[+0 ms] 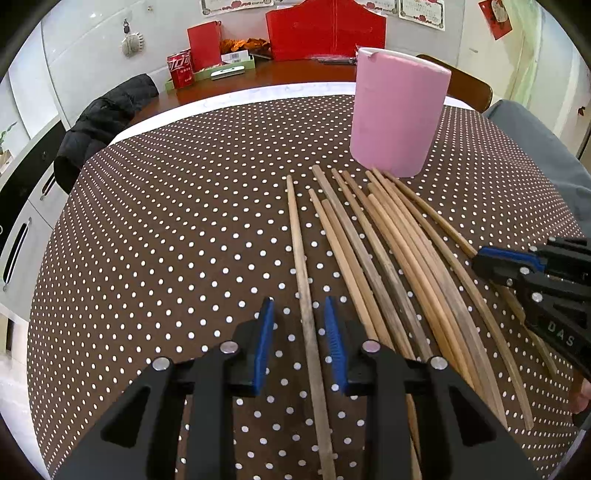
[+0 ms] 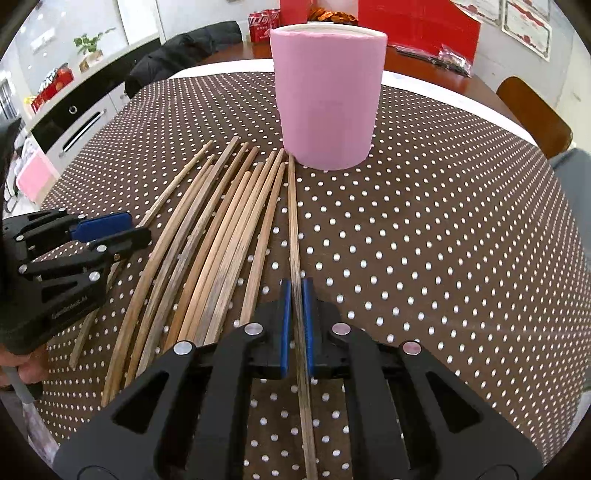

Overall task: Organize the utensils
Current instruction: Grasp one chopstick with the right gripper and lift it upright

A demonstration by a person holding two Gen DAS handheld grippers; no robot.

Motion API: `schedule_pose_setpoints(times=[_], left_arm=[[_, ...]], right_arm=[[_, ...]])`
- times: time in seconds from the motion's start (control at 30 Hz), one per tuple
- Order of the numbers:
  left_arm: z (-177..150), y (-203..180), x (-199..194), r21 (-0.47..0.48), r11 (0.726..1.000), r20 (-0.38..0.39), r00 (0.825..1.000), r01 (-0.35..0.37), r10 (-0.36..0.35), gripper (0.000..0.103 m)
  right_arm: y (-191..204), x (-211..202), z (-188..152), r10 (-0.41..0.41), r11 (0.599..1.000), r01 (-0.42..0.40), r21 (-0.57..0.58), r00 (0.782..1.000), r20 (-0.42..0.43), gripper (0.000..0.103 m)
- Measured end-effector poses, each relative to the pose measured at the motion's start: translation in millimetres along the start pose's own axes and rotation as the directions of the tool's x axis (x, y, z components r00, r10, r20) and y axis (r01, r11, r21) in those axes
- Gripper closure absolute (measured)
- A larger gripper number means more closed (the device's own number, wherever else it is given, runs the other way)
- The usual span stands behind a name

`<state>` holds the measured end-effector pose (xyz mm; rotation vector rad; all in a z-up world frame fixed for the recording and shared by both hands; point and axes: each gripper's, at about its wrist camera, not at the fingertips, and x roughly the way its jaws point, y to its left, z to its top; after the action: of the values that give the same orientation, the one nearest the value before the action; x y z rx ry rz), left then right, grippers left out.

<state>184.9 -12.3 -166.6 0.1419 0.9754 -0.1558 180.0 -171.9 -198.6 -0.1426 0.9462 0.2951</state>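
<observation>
Several wooden chopsticks (image 1: 399,266) lie side by side on the brown dotted tablecloth (image 1: 166,221), their far tips near a tall pink cup (image 1: 397,110). My left gripper (image 1: 301,314) is open, its blue pads on either side of the leftmost chopstick (image 1: 299,243) without touching it. In the right wrist view my right gripper (image 2: 296,291) is shut on the rightmost chopstick (image 2: 293,221), which points at the pink cup (image 2: 327,92). The left gripper also shows there (image 2: 118,232) at the left of the chopstick row (image 2: 214,236).
A black jacket (image 1: 103,122) hangs over a chair beyond the table's left edge. A wooden desk behind holds a red can (image 1: 180,68), red boxes (image 1: 325,29) and a tray. A wooden chair (image 2: 532,110) stands at the far right.
</observation>
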Motion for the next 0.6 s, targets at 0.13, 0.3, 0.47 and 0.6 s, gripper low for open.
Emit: schedule_pose_setpoints(times=[0.13,0.3,0.47,0.6], left_arm=[[3,2,2,-0.005,1.000,0.007,1.000,0.011,-0.011,0.075],[-2,8,-1,-0.026,0.998,0.028,0.998,0.062,-0.062,0.097],[-13,17,-9,-0.072,0.994,0.073,0.995,0.078,-0.073,0.097],[-20,25,-22,-0.109,0.990,0.122,0.990,0.085,-0.072,0.097]], right_arm=[[8,7,11,-0.003,1.000,0.003,-0.013,1.000,-0.011,0.095],[10,3,6,0.054,0.998,-0.054,-0.010,0.999,-0.004,0.097],[1,-10,-7,0.111,0.993,-0.113,0.022,0.992,0.052,0.097],[-11,-19,-15,0.160,0.984,-0.165,0.059,0.984,0.083,0.097]])
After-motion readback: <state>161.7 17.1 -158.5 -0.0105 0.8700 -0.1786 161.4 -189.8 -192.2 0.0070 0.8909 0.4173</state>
